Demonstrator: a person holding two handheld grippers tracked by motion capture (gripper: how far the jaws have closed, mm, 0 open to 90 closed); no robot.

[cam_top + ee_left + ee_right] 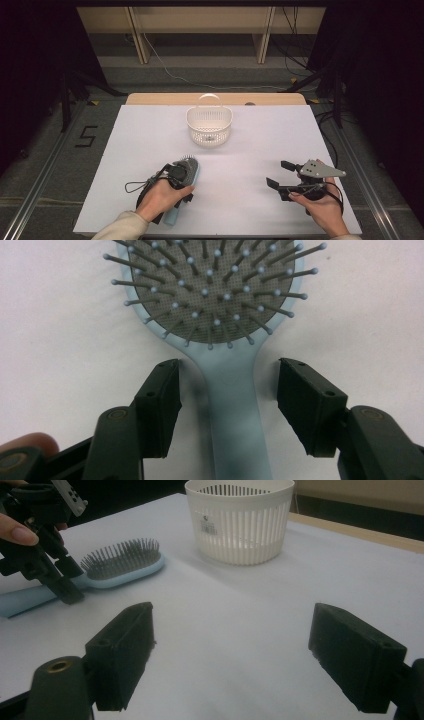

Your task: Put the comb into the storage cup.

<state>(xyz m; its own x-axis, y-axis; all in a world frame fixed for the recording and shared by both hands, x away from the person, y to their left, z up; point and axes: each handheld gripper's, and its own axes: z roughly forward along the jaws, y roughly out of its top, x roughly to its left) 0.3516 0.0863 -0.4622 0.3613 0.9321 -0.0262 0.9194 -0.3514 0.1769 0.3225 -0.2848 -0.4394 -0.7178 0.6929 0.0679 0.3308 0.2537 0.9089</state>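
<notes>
High view is showing a pale blue hairbrush [189,172] lying flat on the white matte desk [250,150], bristles up, toward the near left part. The left gripper [176,176] is sitting right over its handle. In the left gripper view the brush's oval grey pad is bristling with thin pins tipped by small round beads, and the smooth plastic handle is running down between the two blocky black fingers [160,405]; these are standing on either side of the handle with a gap at each side, not pinching it. Farther back, near the middle of the desk, a white plastic basket [209,125] with slotted walls and a hoop handle is standing upright, well apart from the brush. At the right, the right gripper [278,176] is hovering over bare desk, its fingers [125,650] spreading wide with nothing between them. Nothing is lying between brush and basket.
</notes>
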